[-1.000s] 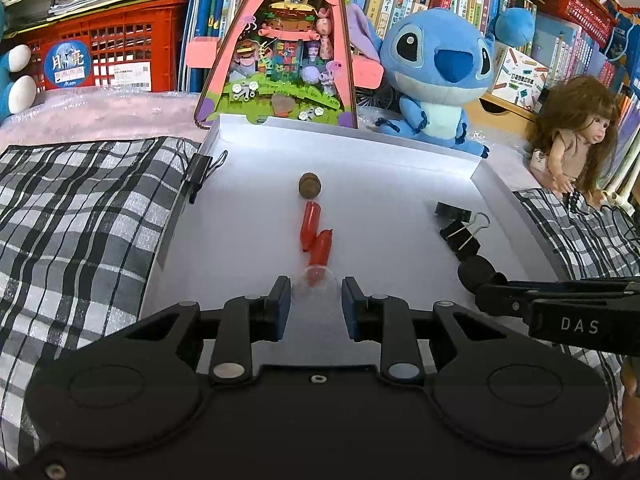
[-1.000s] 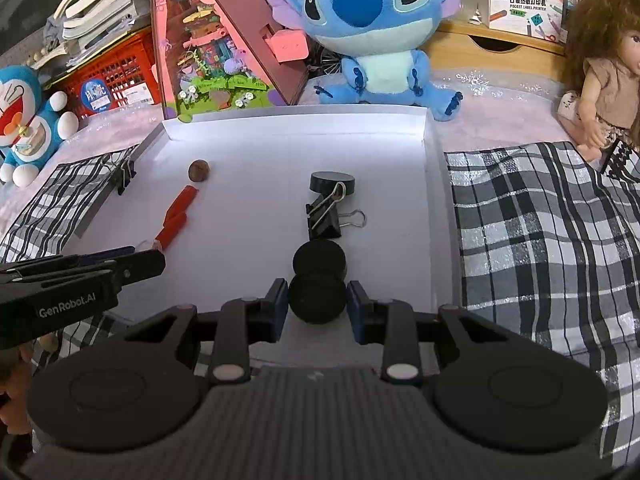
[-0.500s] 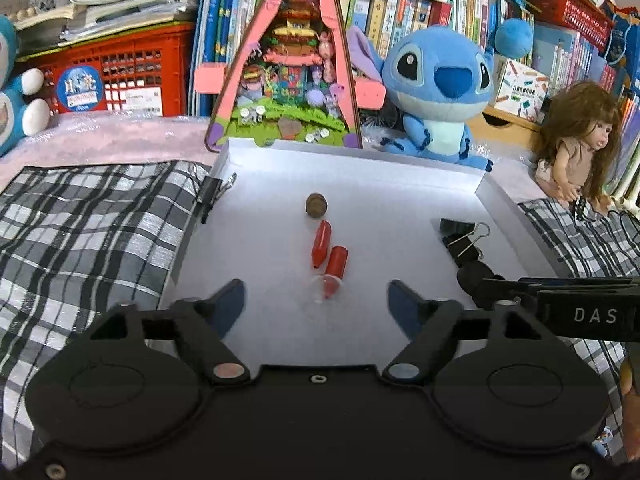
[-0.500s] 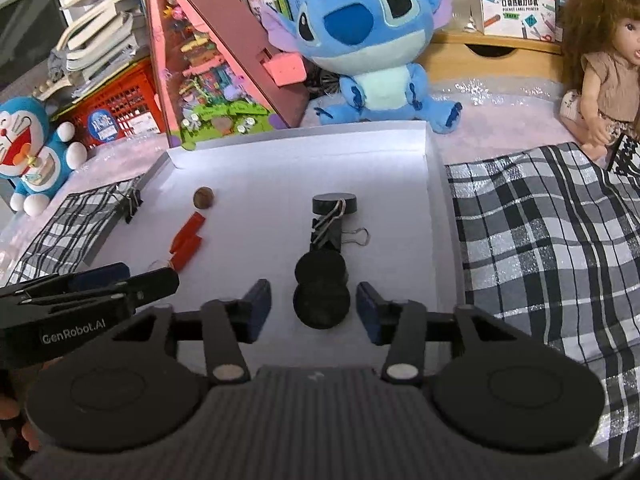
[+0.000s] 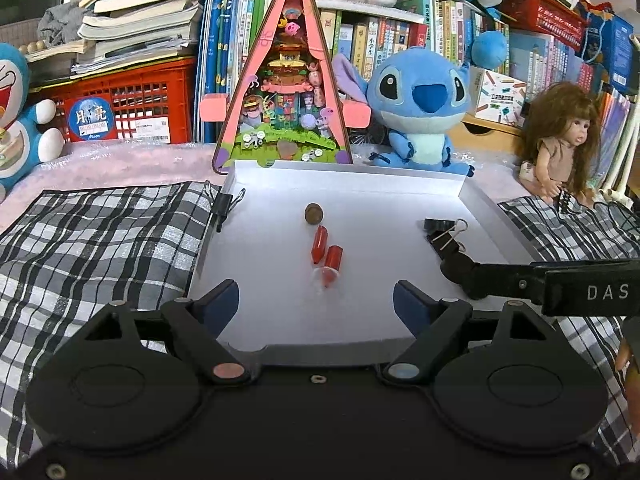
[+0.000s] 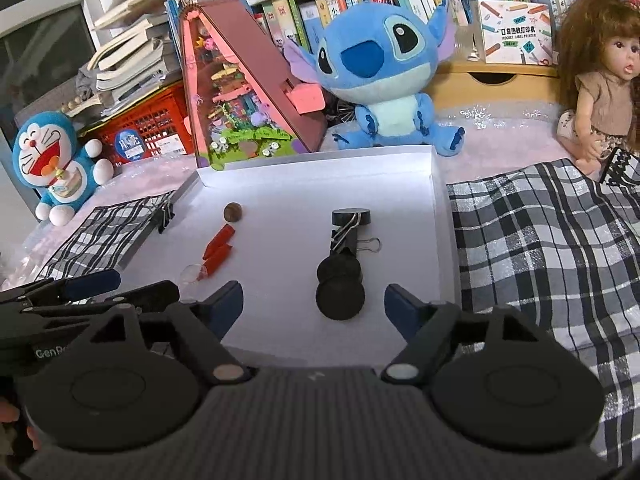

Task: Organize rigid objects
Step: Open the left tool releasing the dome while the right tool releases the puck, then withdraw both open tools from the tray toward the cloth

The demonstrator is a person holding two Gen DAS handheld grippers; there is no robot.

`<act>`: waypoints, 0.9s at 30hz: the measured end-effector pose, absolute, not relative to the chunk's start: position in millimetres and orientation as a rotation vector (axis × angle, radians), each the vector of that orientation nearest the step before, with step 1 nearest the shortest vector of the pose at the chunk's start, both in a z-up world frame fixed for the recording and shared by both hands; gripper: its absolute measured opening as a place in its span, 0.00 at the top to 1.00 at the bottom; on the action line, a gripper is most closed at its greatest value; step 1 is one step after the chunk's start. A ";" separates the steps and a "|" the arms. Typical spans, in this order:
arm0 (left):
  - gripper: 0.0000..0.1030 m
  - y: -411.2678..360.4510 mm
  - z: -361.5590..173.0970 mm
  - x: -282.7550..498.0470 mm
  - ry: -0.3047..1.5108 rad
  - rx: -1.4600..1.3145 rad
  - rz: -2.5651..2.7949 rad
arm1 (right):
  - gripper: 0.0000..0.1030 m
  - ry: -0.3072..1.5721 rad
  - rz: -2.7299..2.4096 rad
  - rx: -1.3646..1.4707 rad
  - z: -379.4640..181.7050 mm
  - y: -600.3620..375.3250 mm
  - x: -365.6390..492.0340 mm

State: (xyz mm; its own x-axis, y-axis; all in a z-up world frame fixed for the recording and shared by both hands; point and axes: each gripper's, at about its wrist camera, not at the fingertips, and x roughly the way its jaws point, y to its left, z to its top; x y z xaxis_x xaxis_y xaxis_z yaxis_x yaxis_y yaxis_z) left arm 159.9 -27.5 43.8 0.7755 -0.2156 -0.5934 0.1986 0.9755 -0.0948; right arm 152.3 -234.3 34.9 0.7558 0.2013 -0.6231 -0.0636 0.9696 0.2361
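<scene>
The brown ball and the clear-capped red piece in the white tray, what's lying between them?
A single red piece lies between the brown ball and the clear-capped red piece, in a rough line on the white tray; the left wrist view shows it.

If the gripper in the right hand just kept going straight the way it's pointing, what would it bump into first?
Most likely the nearest black disc, lying in the white tray just ahead of the right gripper. Its jaws are opening and touch nothing. Depth is hard to judge, so it might meet the tray floor first.

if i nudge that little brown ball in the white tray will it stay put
Probably not. The brown ball looks round and smooth, so it would likely roll across the white tray, whose floor looks flat and slick. The raised walls should stop it. It looks small and hard, so fingers may squirt it sideways.
</scene>
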 end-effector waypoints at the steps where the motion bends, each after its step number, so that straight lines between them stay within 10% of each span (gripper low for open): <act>1: 0.19 -27.0 44.7 156.9 0.642 -0.026 -0.226 | 0.16 0.696 0.145 0.205 35.4 -234.3 150.0; 27: 0.17 26.0 32.4 68.2 0.526 0.009 -0.171 | 0.10 0.522 0.147 0.011 34.3 -230.3 55.1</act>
State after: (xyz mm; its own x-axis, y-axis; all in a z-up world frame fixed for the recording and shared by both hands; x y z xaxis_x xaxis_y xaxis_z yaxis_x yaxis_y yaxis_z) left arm 68.2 26.0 32.4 0.8510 -0.1601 -0.5001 0.1649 0.9857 -0.0349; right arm 55.1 -230.3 34.3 0.8566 0.1425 -0.4959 -0.1368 0.9894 0.0480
